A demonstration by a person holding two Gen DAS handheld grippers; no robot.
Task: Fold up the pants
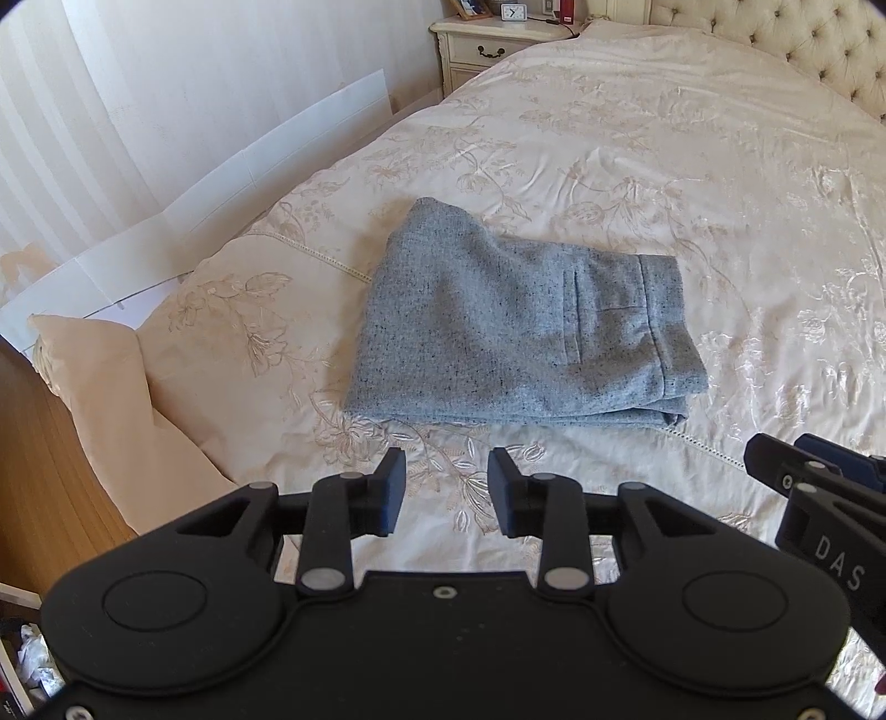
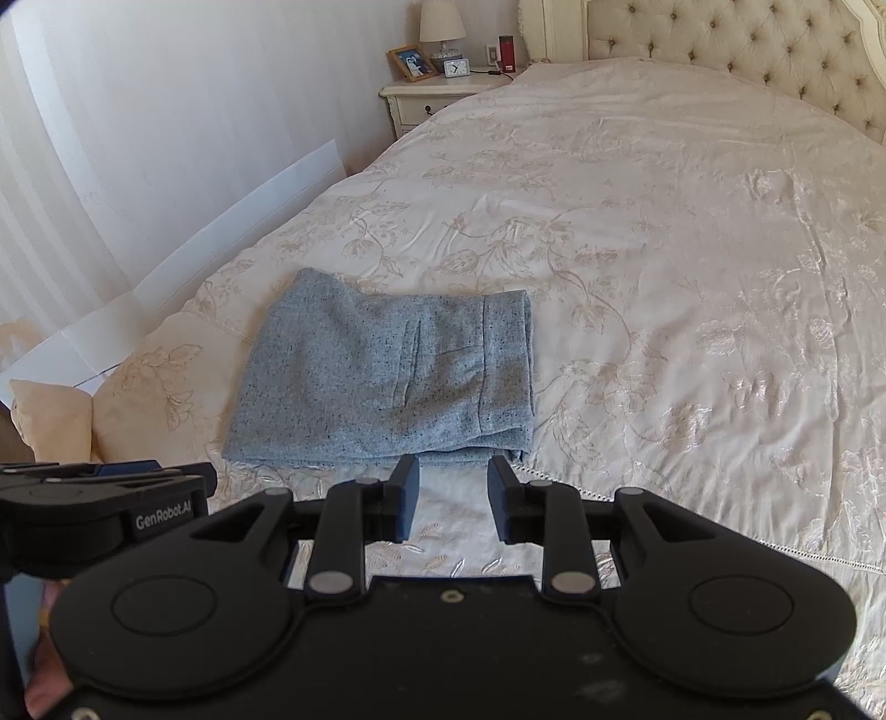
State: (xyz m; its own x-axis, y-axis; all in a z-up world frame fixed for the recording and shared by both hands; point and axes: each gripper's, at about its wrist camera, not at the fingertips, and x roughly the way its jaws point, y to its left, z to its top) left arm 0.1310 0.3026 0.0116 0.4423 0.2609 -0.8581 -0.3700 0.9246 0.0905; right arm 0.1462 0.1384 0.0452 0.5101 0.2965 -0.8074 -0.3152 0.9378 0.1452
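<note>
Grey speckled pants (image 1: 515, 327) lie folded into a compact rectangle on the cream embroidered bedspread (image 1: 692, 166), waistband and pocket seam to the right. They also show in the right wrist view (image 2: 387, 382). My left gripper (image 1: 447, 490) is open and empty, above the bedspread just short of the pants' near edge. My right gripper (image 2: 452, 498) is open and empty, its fingertips close to the pants' near right corner. The right gripper shows at the left wrist view's right edge (image 1: 819, 498); the left gripper shows at the right wrist view's left edge (image 2: 105, 498).
A tufted headboard (image 2: 747, 50) stands at the bed's far end. A nightstand (image 2: 426, 99) holds a lamp, clock and photo frame. White boards (image 1: 232, 183) lean against the left wall. A cream pillow (image 1: 111, 387) lies at the bed's near left corner.
</note>
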